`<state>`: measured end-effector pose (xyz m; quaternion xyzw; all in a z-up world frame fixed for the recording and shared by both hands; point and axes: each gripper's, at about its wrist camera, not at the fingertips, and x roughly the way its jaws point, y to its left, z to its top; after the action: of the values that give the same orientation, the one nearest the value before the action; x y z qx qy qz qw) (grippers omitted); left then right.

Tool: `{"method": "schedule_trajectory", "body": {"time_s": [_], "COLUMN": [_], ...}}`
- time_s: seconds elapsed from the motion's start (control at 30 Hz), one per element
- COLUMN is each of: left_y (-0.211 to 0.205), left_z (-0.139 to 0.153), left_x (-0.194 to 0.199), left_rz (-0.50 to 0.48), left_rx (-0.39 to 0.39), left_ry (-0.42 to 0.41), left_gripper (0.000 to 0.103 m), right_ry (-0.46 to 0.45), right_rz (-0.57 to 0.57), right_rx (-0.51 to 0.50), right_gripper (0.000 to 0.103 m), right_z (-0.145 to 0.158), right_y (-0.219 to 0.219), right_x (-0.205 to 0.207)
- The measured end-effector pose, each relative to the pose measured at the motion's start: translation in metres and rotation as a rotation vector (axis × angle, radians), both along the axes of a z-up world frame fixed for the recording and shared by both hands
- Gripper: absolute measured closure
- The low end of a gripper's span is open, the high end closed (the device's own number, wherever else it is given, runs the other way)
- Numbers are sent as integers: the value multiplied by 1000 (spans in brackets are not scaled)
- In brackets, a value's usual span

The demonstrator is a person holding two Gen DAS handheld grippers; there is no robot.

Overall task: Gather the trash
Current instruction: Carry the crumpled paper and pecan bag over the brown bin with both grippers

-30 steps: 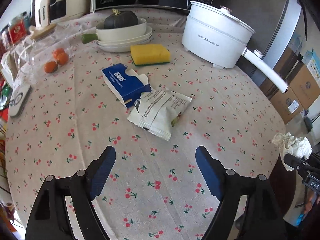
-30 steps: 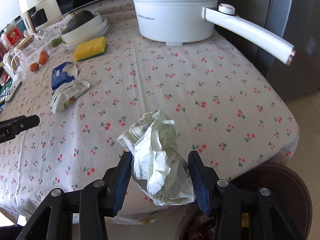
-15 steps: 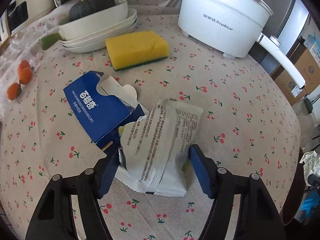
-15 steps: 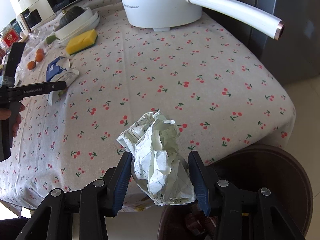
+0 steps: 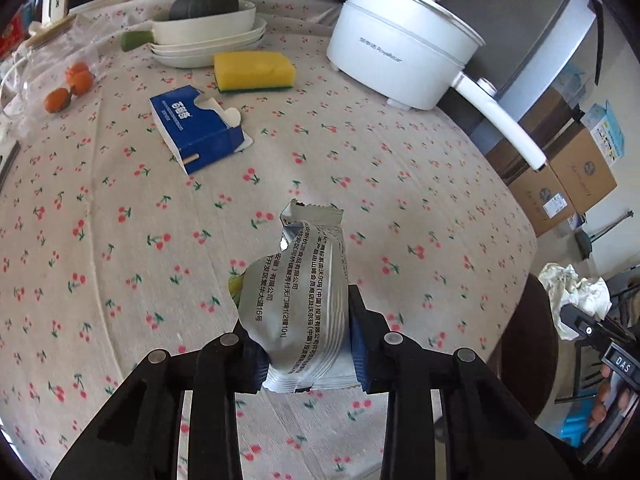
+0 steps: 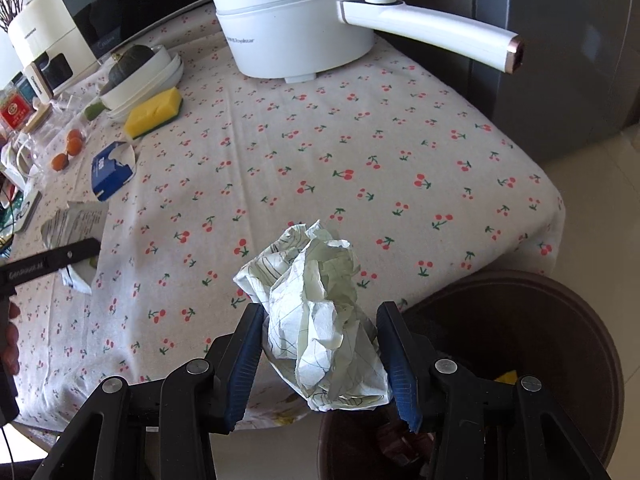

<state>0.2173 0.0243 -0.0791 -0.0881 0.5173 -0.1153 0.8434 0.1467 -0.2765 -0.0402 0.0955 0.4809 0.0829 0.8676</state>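
Note:
My left gripper [image 5: 306, 354] is shut on a torn silver snack wrapper [image 5: 298, 304] and holds it above the cherry tablecloth [image 5: 120, 240]. The wrapper also shows in the right wrist view [image 6: 74, 224]. My right gripper [image 6: 320, 350] is shut on a crumpled paper ball [image 6: 320, 320], held at the table's front right corner over the near rim of a dark brown trash bin [image 6: 520, 340]. The paper ball shows in the left wrist view [image 5: 574, 292] at the right edge. An open blue carton [image 5: 196, 128] lies on the table.
A white electric pot [image 5: 400, 60] with a long handle [image 6: 432, 36] stands at the back. A yellow sponge [image 5: 252, 70], stacked white dishes with a dark squash [image 5: 204, 24], and oranges [image 5: 68, 88] lie at the back left. Cardboard boxes [image 5: 560, 176] stand on the floor beyond the table.
My left gripper has closed on the snack wrapper and lifted it off the table, away from the blue carton. My right gripper has moved a little further over the bin with the paper ball.

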Motion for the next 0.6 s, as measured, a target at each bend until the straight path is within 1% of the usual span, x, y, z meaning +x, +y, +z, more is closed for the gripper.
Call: {"method": "schedule_trajectory", "body": {"time_s": [0.13,0.27,0.5,0.6], "left_y": [-21,-39,-77,-99], "left_z": [9,11,10,9], "left_x": [-37,-63,-85,-90], "left_rz": [-58,-92,-145,-185], "left_rx": [-8,-25,-38,-44], "left_ry": [-20,-19,-38,-45], "left_gripper": [68,68,68,68], "right_ry": [-9,-5,10,10], "right_rz": [-25,-52,-121,-143], "right_rx": [-28,-19,17,10], "right_gripper": [51,51,51,51], "right_z": [0,-5,-14,-16], "right_y": [-10,-24,-53,-63], "right_x": [-24,-42,-76,-87]}}
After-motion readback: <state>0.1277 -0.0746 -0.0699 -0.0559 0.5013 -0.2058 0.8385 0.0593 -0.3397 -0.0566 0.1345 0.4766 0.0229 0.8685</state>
